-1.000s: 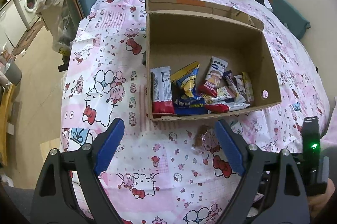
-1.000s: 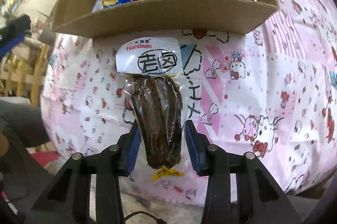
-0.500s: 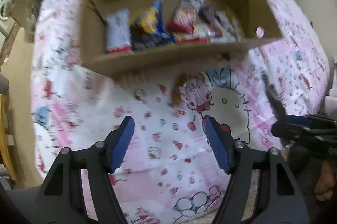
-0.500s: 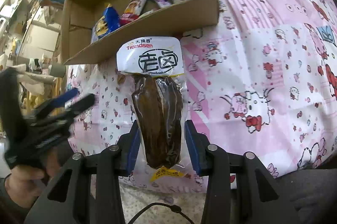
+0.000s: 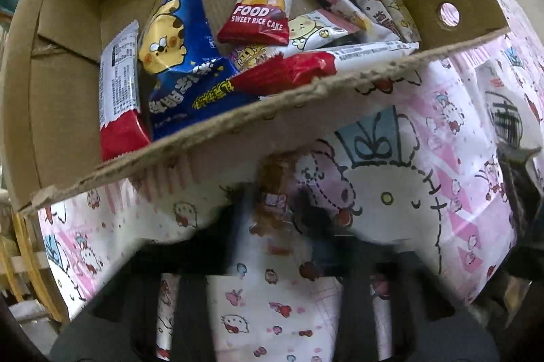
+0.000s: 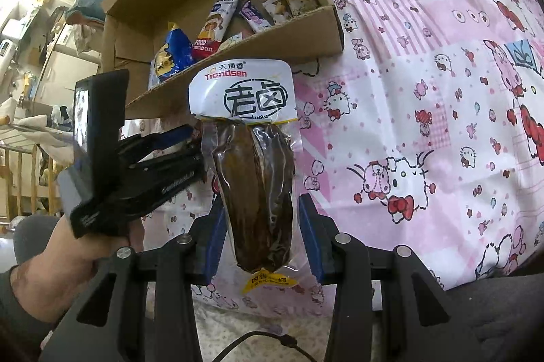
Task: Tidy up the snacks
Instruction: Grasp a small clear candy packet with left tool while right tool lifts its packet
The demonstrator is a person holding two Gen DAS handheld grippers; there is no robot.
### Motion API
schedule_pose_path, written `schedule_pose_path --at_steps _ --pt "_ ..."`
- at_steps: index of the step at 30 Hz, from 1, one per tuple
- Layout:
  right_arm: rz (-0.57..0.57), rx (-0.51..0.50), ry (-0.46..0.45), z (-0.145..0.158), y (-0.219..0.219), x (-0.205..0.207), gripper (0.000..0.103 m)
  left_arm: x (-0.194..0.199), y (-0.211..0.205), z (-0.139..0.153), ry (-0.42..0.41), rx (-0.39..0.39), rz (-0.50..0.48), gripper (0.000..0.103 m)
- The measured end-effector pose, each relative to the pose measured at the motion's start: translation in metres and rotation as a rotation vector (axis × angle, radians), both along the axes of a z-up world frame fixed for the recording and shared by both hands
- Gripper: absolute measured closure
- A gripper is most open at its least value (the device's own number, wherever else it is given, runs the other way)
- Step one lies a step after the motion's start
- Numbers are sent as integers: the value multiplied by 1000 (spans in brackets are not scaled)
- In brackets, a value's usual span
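Note:
My right gripper [image 6: 260, 226] is shut on a vacuum pack of dark braised meat [image 6: 256, 188] with a white label, held upright in front of the cardboard box [image 6: 238, 52]. The box [image 5: 258, 120] holds several snack packs, among them a blue bag [image 5: 176, 55] and a rice cake bar [image 5: 261, 4]. My left gripper [image 5: 277, 219] is motion-blurred, its fingers close around a small brown candy [image 5: 275, 181] lying on the cloth by the box's front wall. The left gripper also shows in the right wrist view [image 6: 190, 137].
The box sits on a bed covered by a pink cartoon-cat sheet [image 6: 425, 89]. The bed's edge runs below both grippers. Furniture and clutter [image 6: 40, 38] stand to the left of the bed.
My left gripper has dropped low and forward to the brown candy by the box, and its fingers have narrowed. My right gripper has swung right, still holding the meat pack.

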State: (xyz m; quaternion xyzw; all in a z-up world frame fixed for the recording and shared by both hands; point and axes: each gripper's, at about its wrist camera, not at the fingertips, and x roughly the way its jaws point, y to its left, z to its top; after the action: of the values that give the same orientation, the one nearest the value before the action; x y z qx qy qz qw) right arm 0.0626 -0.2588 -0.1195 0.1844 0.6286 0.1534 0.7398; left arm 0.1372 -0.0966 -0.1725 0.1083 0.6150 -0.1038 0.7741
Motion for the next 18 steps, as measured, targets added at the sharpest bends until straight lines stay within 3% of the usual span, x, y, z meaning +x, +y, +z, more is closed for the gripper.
schedule_pose_path --at_steps 3,10,18 --pt "-2 1 -1 1 0 -1 60 -8 -1 7 27 -38 -16 90" --pt "39 29 -8 4 10 -4 60 -40 19 28 65 -70 63 90" --pt "79 103 -45 20 23 -16 60 -73 68 82 -10 -113 155 90"
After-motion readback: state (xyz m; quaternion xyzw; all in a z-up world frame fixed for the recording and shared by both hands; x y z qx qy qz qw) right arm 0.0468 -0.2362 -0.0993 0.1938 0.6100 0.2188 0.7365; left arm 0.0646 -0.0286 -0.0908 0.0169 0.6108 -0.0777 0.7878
